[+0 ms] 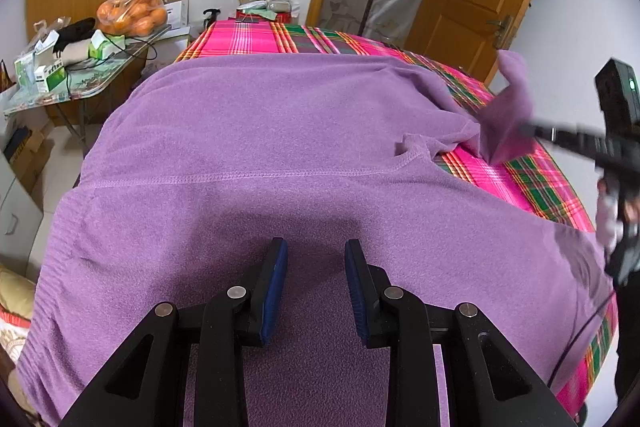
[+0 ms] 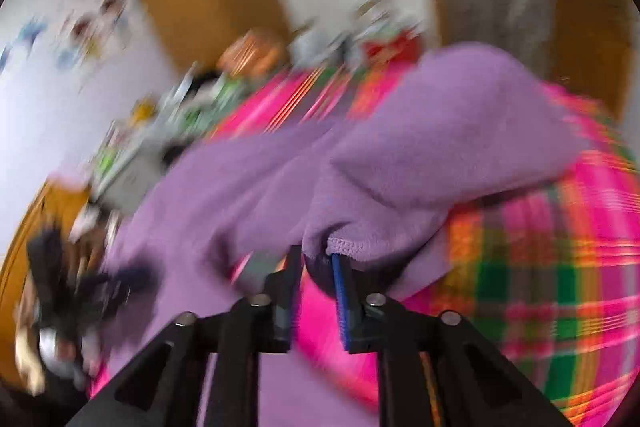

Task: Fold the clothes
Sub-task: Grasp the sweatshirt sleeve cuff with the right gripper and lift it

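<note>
The folding has only begun: the right gripper (image 2: 316,261) is clamped on one sleeve (image 1: 508,115) of the purple sweater (image 1: 260,131), while the left gripper (image 1: 316,251) hovers apart, holding nothing.

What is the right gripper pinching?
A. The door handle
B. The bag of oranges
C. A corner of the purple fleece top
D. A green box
C: in the left wrist view the right gripper holds a lifted corner of the purple fleece top above the plaid bedspread, and in the right wrist view the stitched hem sits between its fingertips.
</note>
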Demonstrator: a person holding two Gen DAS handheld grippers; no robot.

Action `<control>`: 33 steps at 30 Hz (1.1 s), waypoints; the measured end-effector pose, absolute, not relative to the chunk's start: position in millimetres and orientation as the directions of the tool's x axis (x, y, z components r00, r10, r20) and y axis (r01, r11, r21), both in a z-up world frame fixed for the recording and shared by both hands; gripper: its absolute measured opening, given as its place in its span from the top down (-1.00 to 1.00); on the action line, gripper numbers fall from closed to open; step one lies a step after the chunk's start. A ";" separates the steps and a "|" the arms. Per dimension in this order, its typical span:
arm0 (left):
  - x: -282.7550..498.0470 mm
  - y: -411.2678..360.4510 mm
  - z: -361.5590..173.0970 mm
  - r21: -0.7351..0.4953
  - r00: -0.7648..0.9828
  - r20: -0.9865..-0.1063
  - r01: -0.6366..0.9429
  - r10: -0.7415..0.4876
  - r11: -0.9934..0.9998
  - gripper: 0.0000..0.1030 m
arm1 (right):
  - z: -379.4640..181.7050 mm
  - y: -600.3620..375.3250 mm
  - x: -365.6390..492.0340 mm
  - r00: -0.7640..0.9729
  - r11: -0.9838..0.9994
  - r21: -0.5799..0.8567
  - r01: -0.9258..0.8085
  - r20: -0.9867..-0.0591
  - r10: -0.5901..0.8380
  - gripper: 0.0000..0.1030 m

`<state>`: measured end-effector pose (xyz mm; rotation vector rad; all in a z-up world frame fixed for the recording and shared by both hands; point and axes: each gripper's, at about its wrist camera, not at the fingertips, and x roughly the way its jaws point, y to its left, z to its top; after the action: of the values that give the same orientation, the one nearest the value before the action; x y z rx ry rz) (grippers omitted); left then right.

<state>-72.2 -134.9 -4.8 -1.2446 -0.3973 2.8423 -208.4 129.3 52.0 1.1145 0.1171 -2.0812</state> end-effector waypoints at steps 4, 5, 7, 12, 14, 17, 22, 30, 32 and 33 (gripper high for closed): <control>-71.5 -136.1 -4.9 -0.243 -0.685 -0.719 0.089 0.118 -0.966 0.41 | 53.1 135.8 -201.8 -0.324 -0.694 0.260 0.671 -0.740 -0.590 0.46; -71.4 -135.8 -4.9 -0.242 -0.684 -0.720 0.089 0.117 -0.966 0.41 | 57.5 145.0 -205.6 -0.348 -0.711 0.271 0.649 -0.725 -0.594 0.39; -71.1 -135.0 -4.8 -0.240 -0.684 -0.720 0.089 0.116 -0.967 0.41 | 66.4 163.5 -213.0 -0.396 -0.740 0.294 0.605 -0.695 -0.600 0.37; -71.1 -134.8 -4.3 -0.239 -0.684 -0.720 0.088 0.115 -0.967 0.41 | 46.3 227.5 -261.5 -0.492 -0.830 0.461 0.314 -0.669 -0.558 0.14; -71.3 -135.6 -4.3 -0.241 -0.684 -0.720 0.088 0.117 -0.967 0.41 | 34.6 236.0 -274.8 -0.506 -0.854 0.448 0.265 -0.690 -0.518 0.06; -70.9 -136.6 -4.0 -0.241 -0.684 -0.720 0.088 0.118 -0.966 0.41 | 17.6 240.5 -296.0 -0.493 -0.869 0.441 0.225 -0.718 -0.492 -0.01; -70.5 -136.1 -4.0 -0.240 -0.684 -0.720 0.088 0.117 -0.967 0.41 | 0.9 228.5 -321.7 -0.454 -0.833 0.493 0.251 -0.700 -0.551 -0.09; -70.8 -135.7 -4.4 -0.244 -0.684 -0.720 0.089 0.119 -0.966 0.41 | 10.1 206.8 -318.4 -0.484 -0.859 0.395 0.326 -0.711 -0.511 0.81; -70.3 -135.5 -4.4 -0.246 -0.684 -0.719 0.089 0.121 -0.965 0.41 | 23.1 212.2 -313.0 -0.517 -0.871 0.368 0.326 -0.702 -0.490 0.82; -70.2 -135.6 -4.5 -0.248 -0.685 -0.719 0.089 0.122 -0.965 0.41 | 33.2 218.6 -310.6 -0.544 -0.882 0.346 0.321 -0.694 -0.471 0.82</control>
<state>-70.2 -135.6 -4.5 -1.2397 -0.4141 2.8367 -310.6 218.6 33.2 1.1583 -0.2463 -2.4098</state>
